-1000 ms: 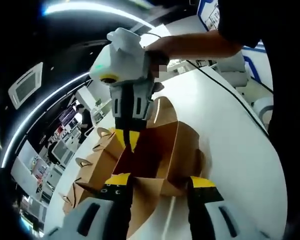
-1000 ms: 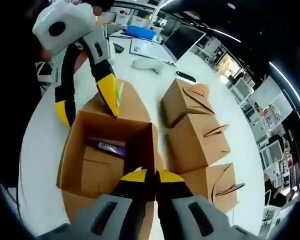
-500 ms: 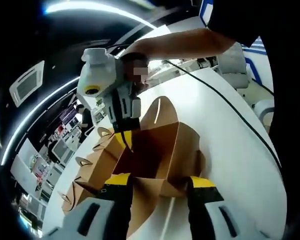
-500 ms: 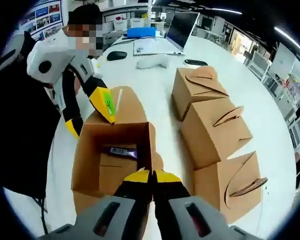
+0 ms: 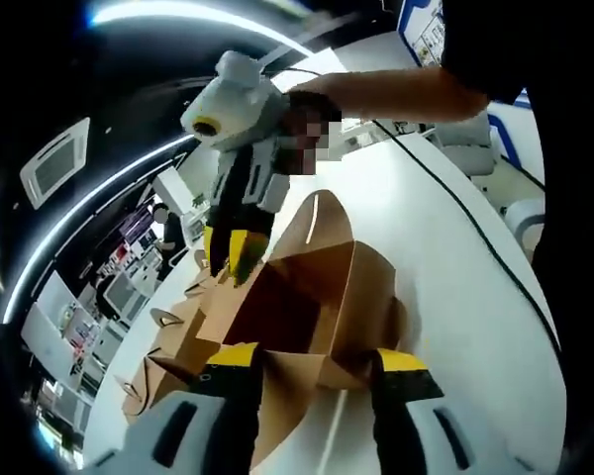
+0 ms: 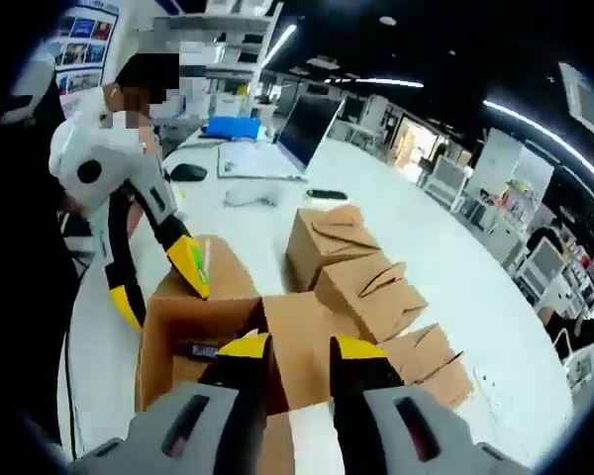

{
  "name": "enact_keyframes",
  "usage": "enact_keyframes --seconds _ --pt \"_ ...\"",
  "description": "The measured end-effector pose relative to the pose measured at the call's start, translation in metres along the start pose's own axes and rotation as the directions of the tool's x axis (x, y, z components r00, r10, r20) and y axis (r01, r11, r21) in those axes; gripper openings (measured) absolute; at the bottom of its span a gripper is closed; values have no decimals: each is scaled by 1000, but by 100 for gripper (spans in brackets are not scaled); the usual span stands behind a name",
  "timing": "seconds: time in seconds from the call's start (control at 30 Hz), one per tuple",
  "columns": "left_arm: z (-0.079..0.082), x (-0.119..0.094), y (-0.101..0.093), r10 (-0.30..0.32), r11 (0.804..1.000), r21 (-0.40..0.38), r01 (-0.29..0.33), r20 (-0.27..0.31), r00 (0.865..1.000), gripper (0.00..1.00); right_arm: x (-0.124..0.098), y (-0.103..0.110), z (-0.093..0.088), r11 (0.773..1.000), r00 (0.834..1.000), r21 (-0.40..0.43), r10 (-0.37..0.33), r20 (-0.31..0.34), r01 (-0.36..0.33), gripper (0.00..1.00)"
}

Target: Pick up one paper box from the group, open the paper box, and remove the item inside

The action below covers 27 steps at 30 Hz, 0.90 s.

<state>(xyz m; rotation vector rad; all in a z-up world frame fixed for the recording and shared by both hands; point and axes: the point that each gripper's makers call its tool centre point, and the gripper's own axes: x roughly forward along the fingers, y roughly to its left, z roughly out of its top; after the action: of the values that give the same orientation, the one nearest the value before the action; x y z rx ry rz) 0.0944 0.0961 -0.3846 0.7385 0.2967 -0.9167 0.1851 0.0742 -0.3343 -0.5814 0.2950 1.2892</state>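
An open brown paper box (image 5: 307, 297) stands on the white table, with its near flap lying between the wide-apart jaws of my left gripper (image 5: 317, 358). My right gripper (image 5: 228, 255) hangs over the box's far edge, held by a hand. In the right gripper view my right gripper (image 6: 299, 348) is open just above the open box (image 6: 213, 317), with a gap between its yellow tips. Inside lies a dark item with a label (image 6: 200, 348). My left gripper (image 6: 158, 287) is open at the box's far corner, one jaw by the raised flap.
Three closed brown boxes (image 6: 376, 292) sit in a row right of the open one. Farther back on the table (image 6: 455, 297) are a laptop (image 6: 302, 124), a mouse (image 6: 188, 171) and a white object (image 6: 252, 195). A black cable (image 5: 455, 198) crosses the table. The person stands close by.
My right gripper has let go of the box wall: its jaws were shut on it and now stand apart, and it has lifted a little. The left gripper has kept its place.
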Motion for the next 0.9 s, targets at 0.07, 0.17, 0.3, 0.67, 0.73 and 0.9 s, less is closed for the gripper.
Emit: enact_keyframes --seconds 0.07,0.17,0.3,0.67,0.73,0.9 --pt "0 0 0 -1 1000 -6 1 6 1000 46 -12 3 10 996 993 66 -58 102 52 25" --pt "1 1 -1 -5 1000 -23 6 17 1000 48 -28 0 14 981 972 167 -134 192 102 25" --pt "3 0 -2 -10 998 -58 12 29 1000 49 -49 0 18 956 934 250 -220 281 150 25" --pt "1 0 -1 2 995 -96 3 55 998 49 -99 17 -7 910 877 350 -344 335 223 25" --pt "1 0 -1 2 994 -105 4 62 998 49 -100 24 -12 907 880 352 -348 325 229 25" --pt "1 -1 0 5 994 -113 2 66 998 49 -99 38 -25 906 888 362 -339 310 220 25"
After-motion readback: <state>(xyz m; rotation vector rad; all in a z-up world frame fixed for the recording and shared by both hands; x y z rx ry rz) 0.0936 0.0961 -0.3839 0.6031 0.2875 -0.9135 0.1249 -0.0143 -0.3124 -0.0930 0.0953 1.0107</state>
